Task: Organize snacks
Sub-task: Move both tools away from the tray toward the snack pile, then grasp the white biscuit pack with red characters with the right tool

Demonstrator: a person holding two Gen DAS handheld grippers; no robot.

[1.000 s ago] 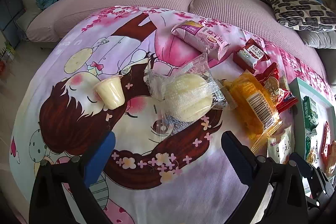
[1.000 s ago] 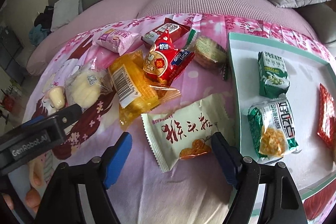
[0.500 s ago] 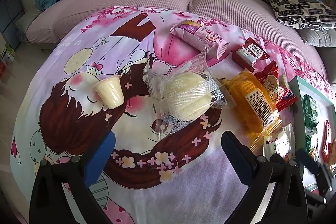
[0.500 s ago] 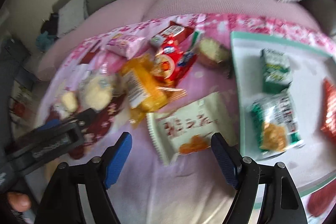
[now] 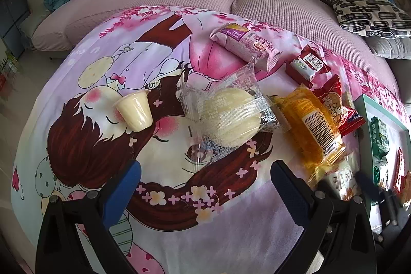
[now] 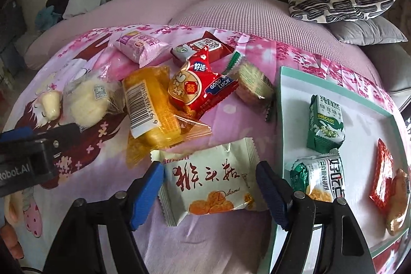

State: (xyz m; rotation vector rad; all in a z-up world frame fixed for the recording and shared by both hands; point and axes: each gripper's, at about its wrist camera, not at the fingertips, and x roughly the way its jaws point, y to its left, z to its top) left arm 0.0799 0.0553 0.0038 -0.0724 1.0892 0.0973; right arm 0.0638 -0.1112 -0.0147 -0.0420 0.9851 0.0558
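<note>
Snacks lie on a pink cartoon blanket. My right gripper (image 6: 209,184) is open, its fingers on either side of a white packet with red characters (image 6: 208,179). Behind it lie an orange packet (image 6: 151,107), a red packet (image 6: 197,86) and a cracker pack (image 6: 253,84). A teal-rimmed white tray (image 6: 282,99) at the right holds a green biscuit pack (image 6: 325,125) and several other snacks. My left gripper (image 5: 205,186) is open and empty, short of a clear-wrapped bun (image 5: 228,117) and a pudding cup (image 5: 134,109).
A pink packet (image 5: 245,45) and a dark red packet (image 5: 307,66) lie at the blanket's far side. A grey sofa with a patterned cushion (image 6: 339,1) stands behind. The left gripper's body (image 6: 28,158) shows at the right wrist view's left edge.
My right gripper has moved forward and down over the white packet, which now lies between its fingers. The left gripper has hardly moved.
</note>
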